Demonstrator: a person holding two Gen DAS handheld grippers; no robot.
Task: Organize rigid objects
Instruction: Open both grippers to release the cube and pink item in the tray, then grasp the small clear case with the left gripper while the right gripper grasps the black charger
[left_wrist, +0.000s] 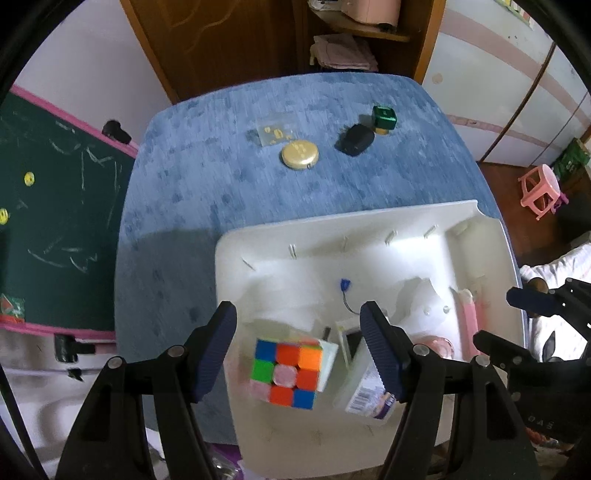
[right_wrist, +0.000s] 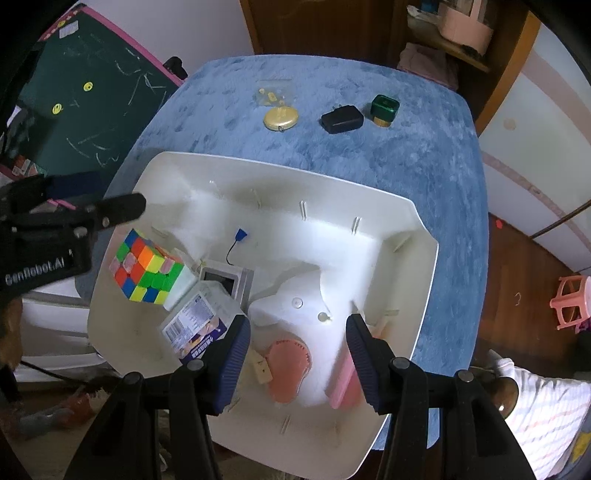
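Both grippers empty, jaws apart: left gripper (left_wrist: 297, 345) above Rubik's cube (left_wrist: 290, 371) in white tray (right_wrist: 413, 295), right gripper (right_wrist: 297, 354) above pink round case (right_wrist: 290, 369). Beyond tray on blue table (right_wrist: 424, 147): gold disc (right_wrist: 280, 119), black adapter (right_wrist: 341, 119), green box (right_wrist: 385, 107). Labelled box (right_wrist: 194, 332) print unreadable.

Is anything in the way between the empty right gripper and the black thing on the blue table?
Nothing visible blocks it. The right gripper hangs over the white bin; beyond its rim only bare blue table leads to the black charger.

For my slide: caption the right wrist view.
Open right gripper over white tray holding Rubik's cube.
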